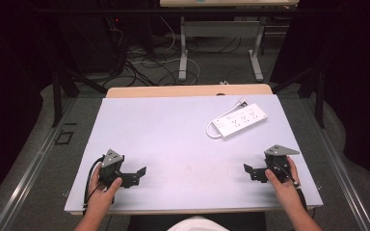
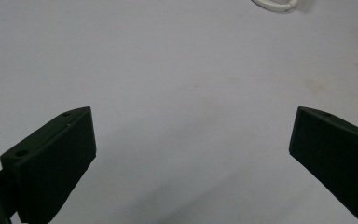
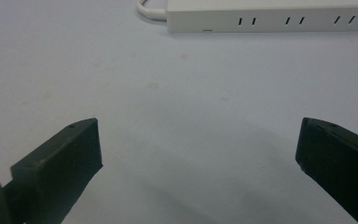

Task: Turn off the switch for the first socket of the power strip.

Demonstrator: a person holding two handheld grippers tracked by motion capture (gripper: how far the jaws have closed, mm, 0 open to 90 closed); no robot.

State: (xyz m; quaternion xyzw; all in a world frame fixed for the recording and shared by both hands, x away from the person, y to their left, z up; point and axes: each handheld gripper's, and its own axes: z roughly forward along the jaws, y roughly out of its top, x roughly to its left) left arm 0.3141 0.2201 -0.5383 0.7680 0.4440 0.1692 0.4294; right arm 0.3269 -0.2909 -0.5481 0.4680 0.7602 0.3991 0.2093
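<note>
Left gripper (image 1: 136, 175): near-left on table (image 1: 173, 144), jaws wide apart, empty.
Right gripper (image 1: 251, 172): near-right, jaws wide apart, empty.
Power strip (image 1: 240, 119): far right, beyond right gripper, well apart; white cord (image 1: 211, 130) looped.

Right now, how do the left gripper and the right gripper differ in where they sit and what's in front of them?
The left gripper sits near the table's front left; the right gripper sits near its front right. The power strip lies close beyond the right gripper, but far across from the left gripper, whose view catches just the strip's white cord. Both are open, hold nothing, and point inward toward each other.
</note>
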